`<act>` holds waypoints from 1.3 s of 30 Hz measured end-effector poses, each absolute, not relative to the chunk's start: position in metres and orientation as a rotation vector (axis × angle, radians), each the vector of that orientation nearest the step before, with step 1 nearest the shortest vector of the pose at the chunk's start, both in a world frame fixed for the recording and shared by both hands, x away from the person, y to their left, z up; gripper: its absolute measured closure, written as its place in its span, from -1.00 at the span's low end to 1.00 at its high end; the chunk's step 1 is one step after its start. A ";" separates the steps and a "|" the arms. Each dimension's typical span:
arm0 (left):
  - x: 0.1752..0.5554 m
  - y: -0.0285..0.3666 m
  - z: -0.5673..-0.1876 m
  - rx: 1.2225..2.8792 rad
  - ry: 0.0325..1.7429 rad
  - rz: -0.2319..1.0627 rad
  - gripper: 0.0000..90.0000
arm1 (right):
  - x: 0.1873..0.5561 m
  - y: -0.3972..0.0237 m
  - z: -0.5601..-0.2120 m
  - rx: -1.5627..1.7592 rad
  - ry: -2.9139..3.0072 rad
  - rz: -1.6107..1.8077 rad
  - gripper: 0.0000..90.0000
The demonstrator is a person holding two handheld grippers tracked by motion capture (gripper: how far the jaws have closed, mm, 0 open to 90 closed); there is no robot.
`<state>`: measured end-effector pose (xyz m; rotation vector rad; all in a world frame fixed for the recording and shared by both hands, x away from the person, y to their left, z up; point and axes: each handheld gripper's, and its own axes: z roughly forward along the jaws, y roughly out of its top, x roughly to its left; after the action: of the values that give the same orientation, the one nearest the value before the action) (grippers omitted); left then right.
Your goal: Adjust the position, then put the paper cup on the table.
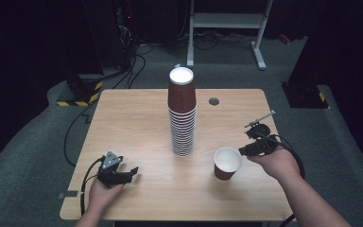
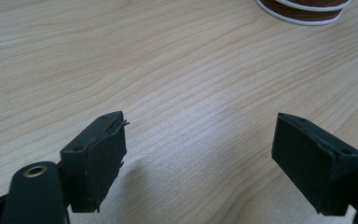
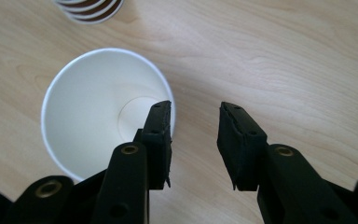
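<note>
A brown paper cup point(image 1: 227, 163), white inside, stands upright on my wood-grain desk point(image 1: 137, 113) beside the tall nested stack point(image 1: 182, 113); my right claw point(image 3: 195, 135) gapes, one pad over its rim, gripping nothing; my left claw point(image 2: 198, 154) is open, empty.

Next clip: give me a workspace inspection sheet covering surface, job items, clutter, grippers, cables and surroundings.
Surface: light wooden table, with a round grey grommet near the far edge.
Job's things: tall stack of brown paper cups, upside down, at the table's middle; single brown paper cup upright and empty, to its right.
Clutter: nothing seen.
Grippers: left gripper low over the table at front left, jaws apart, nothing between them. Right gripper beside the single cup, jaws apart, one over the cup's rim, not gripping.
Cables: black cable from the left gripper runs off the table's front-left edge; more cables on the floor behind.
Surroundings: grey carpet, white metal frame behind, dark room.
</note>
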<state>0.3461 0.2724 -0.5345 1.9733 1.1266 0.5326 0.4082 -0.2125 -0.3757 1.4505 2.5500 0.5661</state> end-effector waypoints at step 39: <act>0.349 0.265 -0.537 2.047 1.200 0.550 -0.54 | 0.389 -0.284 -0.493 1.389 2.099 0.730 -0.11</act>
<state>0.3493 0.2654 -0.5374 2.0471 1.2002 0.5501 0.3893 -0.2844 -0.4928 1.3893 2.0990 0.7298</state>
